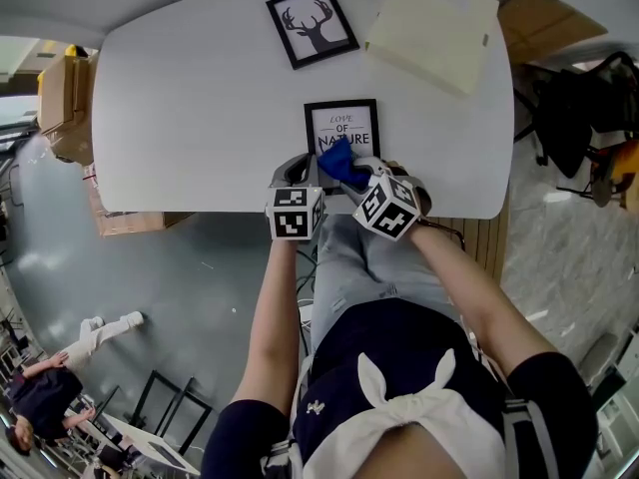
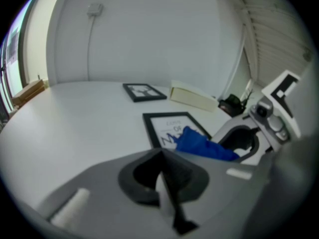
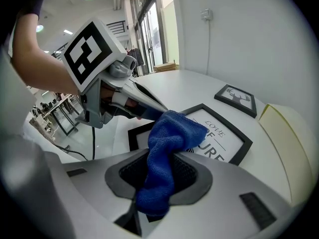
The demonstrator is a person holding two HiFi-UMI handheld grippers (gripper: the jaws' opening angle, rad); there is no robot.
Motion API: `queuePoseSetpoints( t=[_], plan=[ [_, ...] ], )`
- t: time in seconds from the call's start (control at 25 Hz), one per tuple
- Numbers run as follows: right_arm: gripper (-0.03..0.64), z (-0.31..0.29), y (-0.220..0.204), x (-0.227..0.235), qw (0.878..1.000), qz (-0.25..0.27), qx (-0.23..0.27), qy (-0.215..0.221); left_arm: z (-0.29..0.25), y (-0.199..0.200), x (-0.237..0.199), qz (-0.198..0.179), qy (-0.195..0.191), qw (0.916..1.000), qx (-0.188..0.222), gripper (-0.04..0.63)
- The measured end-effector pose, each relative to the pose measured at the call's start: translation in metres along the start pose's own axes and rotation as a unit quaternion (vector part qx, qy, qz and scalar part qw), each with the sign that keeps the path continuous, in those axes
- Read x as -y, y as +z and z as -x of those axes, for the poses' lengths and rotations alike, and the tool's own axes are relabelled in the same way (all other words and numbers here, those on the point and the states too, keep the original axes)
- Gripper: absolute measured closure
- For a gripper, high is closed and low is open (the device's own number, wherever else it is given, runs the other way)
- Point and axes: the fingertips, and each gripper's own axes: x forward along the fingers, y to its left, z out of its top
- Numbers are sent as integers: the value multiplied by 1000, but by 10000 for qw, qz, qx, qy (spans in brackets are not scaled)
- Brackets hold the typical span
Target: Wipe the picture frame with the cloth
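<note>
A black picture frame [image 1: 342,126] with the print "Love of Nature" lies flat near the front edge of the white table [image 1: 200,118]. My right gripper [image 1: 351,175] is shut on a blue cloth [image 3: 167,148], which bunches up over the frame's near end [image 3: 219,133]. My left gripper [image 1: 303,171] is close on the cloth's left, shut with nothing between its jaws [image 2: 163,176]. From the left gripper view the cloth [image 2: 202,144] rests on the frame [image 2: 167,124], with the right gripper [image 2: 249,138] behind it.
A second black frame with a deer head [image 1: 312,24] lies at the table's far middle. A cream board [image 1: 434,26] lies at the far right. Cardboard boxes [image 1: 65,98] stand left of the table and a dark chair [image 1: 579,118] right of it.
</note>
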Motion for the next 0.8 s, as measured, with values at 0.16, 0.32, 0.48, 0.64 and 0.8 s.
queuePoseSetpoints(
  t=[0.16,0.32,0.48,0.64,0.8],
  plan=[
    [512,1,0,0,10000,-49,62,-11,0,0,0,-4,5,10000,-15,592],
    [512,1,0,1,9999,-43,96,-45,0,1,0,-3,-1,10000,-10,592],
    [512,1,0,1,9999,-30,124,-110,1,0,0,4,-3,10000,-19,592],
    [512,0,0,1,9999,-27,119,-85,1,0,0,5,-6,10000,-25,592],
    [512,0,0,1,9999,-26,109,-66,0,1,0,-10,-18,10000,-25,592]
  ],
)
